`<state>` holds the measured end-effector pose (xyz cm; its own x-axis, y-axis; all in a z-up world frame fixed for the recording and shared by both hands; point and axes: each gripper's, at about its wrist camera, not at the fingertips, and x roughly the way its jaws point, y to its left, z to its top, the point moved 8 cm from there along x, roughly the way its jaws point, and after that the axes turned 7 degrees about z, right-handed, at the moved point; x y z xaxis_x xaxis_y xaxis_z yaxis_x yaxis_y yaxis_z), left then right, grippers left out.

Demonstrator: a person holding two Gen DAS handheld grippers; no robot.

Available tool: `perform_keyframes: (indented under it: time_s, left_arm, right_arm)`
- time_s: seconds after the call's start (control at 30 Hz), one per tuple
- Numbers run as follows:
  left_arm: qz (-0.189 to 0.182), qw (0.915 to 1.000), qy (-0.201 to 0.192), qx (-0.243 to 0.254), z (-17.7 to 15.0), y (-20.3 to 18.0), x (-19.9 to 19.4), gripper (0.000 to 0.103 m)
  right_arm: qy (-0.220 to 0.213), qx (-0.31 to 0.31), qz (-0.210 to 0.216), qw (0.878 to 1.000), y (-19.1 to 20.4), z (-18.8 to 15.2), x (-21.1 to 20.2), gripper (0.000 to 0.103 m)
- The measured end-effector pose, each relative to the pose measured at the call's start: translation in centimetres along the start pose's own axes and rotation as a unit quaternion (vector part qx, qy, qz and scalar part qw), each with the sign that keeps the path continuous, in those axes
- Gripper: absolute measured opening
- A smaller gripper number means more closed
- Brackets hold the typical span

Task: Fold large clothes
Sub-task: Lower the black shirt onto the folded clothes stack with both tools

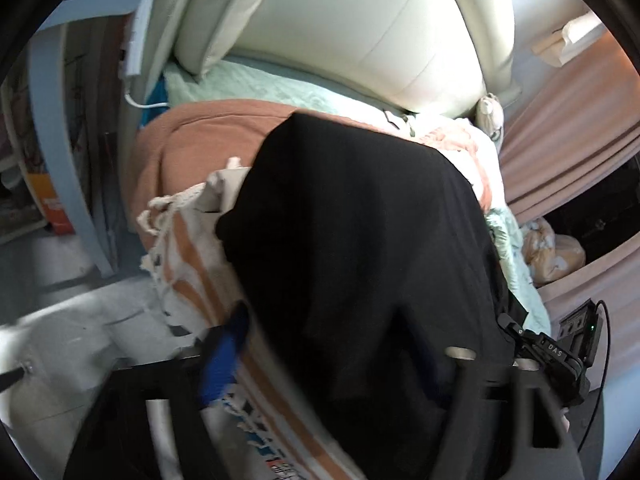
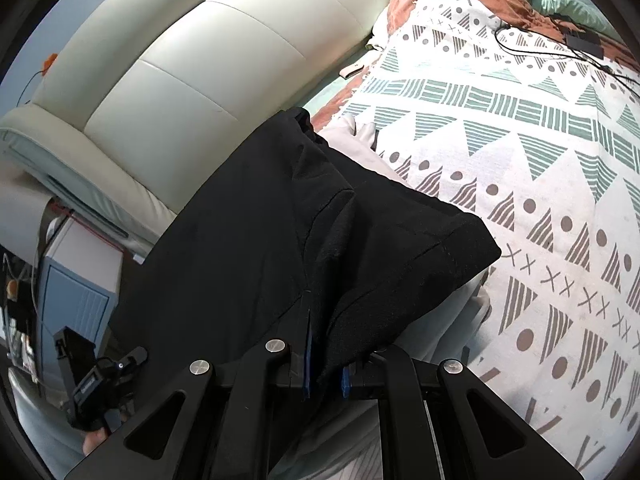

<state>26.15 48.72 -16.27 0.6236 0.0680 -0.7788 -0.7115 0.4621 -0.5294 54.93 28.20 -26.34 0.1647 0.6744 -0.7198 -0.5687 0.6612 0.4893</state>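
Note:
A large black garment (image 1: 360, 240) hangs stretched between my two grippers above the bed. In the left wrist view it covers the middle of the frame and hides my left gripper's right finger; the blue-padded left finger (image 1: 224, 364) shows beside the cloth's edge. My left gripper (image 1: 336, 376) appears shut on the garment. In the right wrist view my right gripper (image 2: 326, 372) is shut on a bunched fold of the black garment (image 2: 280, 220), which drapes forward. The left gripper (image 2: 100, 380) shows at lower left.
A patterned white, teal and grey blanket (image 2: 520, 160) covers the bed, over a rust-coloured cover (image 1: 192, 140). A padded cream headboard (image 2: 180, 80) runs along the far side. Black cables and a device (image 2: 580, 42) lie on the blanket. Pink curtains (image 1: 568, 128) hang at right.

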Motion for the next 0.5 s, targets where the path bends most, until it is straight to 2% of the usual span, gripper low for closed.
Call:
perform_keyframes:
  time_s: [0.17, 0.23, 0.37, 0.5]
  left_arm:
    - [0.01, 0.9999, -0.001, 0.007, 1.4, -1.1, -0.4, 0.045]
    - [0.005, 0.9999, -0.004, 0.011, 1.9, -1.5, -0.5, 0.043]
    - [0.003, 0.9999, 0.005, 0.013, 1.7, -1.6, 0.4, 0.043]
    - [0.008, 0.9996, 0.002, 0.027, 1.3, -1.7, 1.0, 0.046]
  right_arm:
    - [-0.018, -0.027, 0.007, 0.999, 1.8, 2.4, -1.0, 0.01]
    - [-0.027, -0.037, 0.009, 0.999, 2.1, 3.0, -1.5, 0.01]
    - [-0.03, -0.029, 0.001, 0.999, 0.8, 2.8, -1.3, 0.01]
    - [-0.01, 0.005, -0.029, 1.0, -2.7, 0.7, 0.9, 0.011]
